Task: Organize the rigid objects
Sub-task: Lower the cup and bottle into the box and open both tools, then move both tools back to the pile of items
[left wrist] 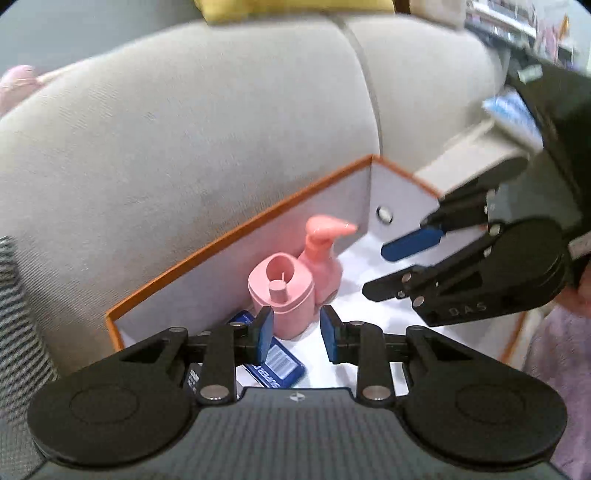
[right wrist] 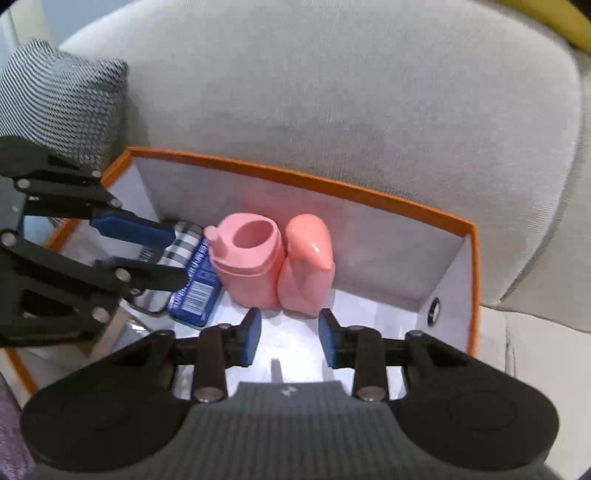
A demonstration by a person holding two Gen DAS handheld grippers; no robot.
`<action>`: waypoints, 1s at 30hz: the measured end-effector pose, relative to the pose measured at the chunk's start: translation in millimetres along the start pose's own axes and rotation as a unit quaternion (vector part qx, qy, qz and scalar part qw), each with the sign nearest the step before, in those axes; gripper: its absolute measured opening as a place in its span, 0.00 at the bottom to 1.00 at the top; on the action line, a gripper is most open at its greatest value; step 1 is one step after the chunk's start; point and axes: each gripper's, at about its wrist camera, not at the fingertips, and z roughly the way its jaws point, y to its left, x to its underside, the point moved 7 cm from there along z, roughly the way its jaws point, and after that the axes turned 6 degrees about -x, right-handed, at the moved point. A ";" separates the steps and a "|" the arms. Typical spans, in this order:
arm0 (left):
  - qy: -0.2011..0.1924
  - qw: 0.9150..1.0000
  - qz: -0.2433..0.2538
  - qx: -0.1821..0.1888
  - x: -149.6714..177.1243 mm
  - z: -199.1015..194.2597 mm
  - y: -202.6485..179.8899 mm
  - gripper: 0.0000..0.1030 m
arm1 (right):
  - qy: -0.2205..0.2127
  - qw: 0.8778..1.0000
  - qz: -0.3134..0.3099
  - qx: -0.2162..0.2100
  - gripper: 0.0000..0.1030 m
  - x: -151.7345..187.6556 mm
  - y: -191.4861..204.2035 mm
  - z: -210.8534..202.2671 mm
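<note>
A white box with an orange rim [left wrist: 236, 232] [right wrist: 295, 175] sits on a grey sofa. Inside stand a pink jug-shaped container [left wrist: 282, 293] [right wrist: 247, 264] and a pink pump bottle [left wrist: 323, 258] [right wrist: 308, 264], side by side against the back wall. A blue packet [left wrist: 275, 363] [right wrist: 197, 291] lies flat beside them, next to a plaid item [right wrist: 183, 242]. My left gripper [left wrist: 297, 334] [right wrist: 177, 254] is open and empty, just in front of the pink container. My right gripper [right wrist: 290, 338] [left wrist: 376, 271] is open and empty, in front of the pump bottle.
The grey sofa backrest [left wrist: 203, 129] [right wrist: 351, 92] rises behind the box. A black-and-white patterned cushion [right wrist: 55, 107] [left wrist: 18, 325] lies left of the box. A yellow cushion [left wrist: 280, 7] sits on top of the sofa. A lilac cloth [left wrist: 557, 369] lies at the right.
</note>
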 end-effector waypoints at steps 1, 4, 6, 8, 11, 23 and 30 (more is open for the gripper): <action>-0.007 1.000 -0.009 0.001 1.0 -9.8 0.4 0.34 | -0.007 1.000 0.004 0.001 0.38 1.6 1.1 -6.5; -0.020 0.999 -0.032 -0.004 4.8 -35.4 0.8 0.34 | -0.028 1.000 0.008 0.007 0.38 6.8 6.5 -26.4; -0.032 0.999 -0.044 -0.007 10.6 -51.5 -0.5 0.34 | -0.052 0.999 0.006 0.012 0.38 9.9 14.7 -44.9; -0.050 0.997 -0.059 -0.010 15.8 -78.7 -5.5 0.34 | -0.079 0.997 0.000 0.015 0.45 17.4 25.7 -63.4; -0.071 0.994 -0.086 -0.003 31.6 -102.5 -16.9 0.34 | -0.118 0.993 -0.006 0.010 0.53 31.7 39.9 -95.8; 0.006 0.967 -0.254 -0.007 167.1 -135.4 -41.7 0.43 | -0.088 0.992 0.090 -0.023 0.56 147.9 91.0 -134.0; 0.064 0.959 -0.276 0.010 218.3 -114.0 -67.8 0.45 | -0.008 0.991 0.130 -0.018 0.55 211.7 114.6 -104.3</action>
